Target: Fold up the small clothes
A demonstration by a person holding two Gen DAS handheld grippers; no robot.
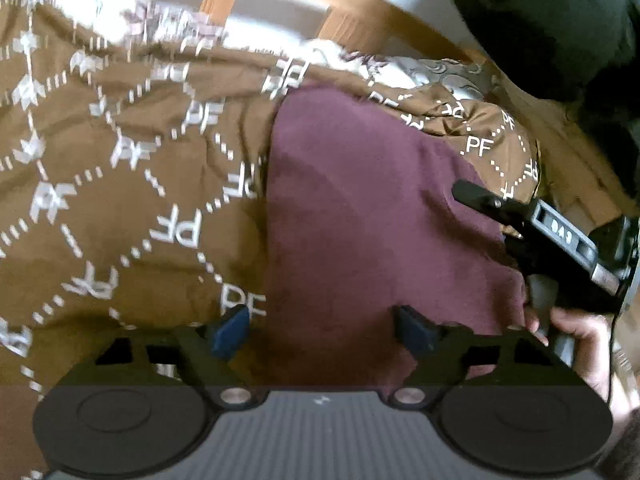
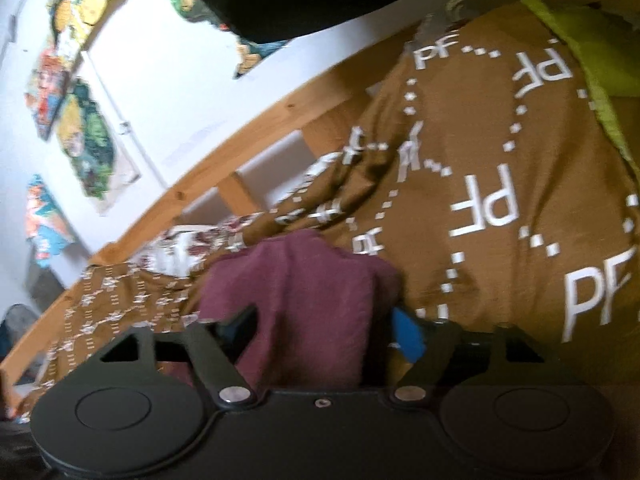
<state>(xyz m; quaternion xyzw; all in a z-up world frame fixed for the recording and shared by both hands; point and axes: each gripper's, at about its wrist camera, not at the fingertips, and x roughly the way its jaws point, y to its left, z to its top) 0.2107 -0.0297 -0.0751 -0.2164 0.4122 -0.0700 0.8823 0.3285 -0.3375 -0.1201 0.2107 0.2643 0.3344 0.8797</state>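
A maroon cloth (image 1: 360,208) lies flat on a brown bedspread (image 1: 120,200) printed with white "PF" letters. My left gripper (image 1: 322,330) is open, its blue pads spread over the near edge of the cloth, nothing between them. My right gripper (image 1: 516,232) shows at the right in the left wrist view, at the cloth's right edge. In the right wrist view, the right gripper (image 2: 324,334) has a bunched fold of the maroon cloth (image 2: 304,292) between its fingers, jaws standing wide apart around it.
A wooden bed rail (image 2: 240,136) runs behind the bedspread (image 2: 500,168), with a white wall and colourful posters (image 2: 88,132) beyond. A dark garment (image 1: 560,24) sits at the top right. A lime-green fabric (image 2: 592,60) lies at the far right.
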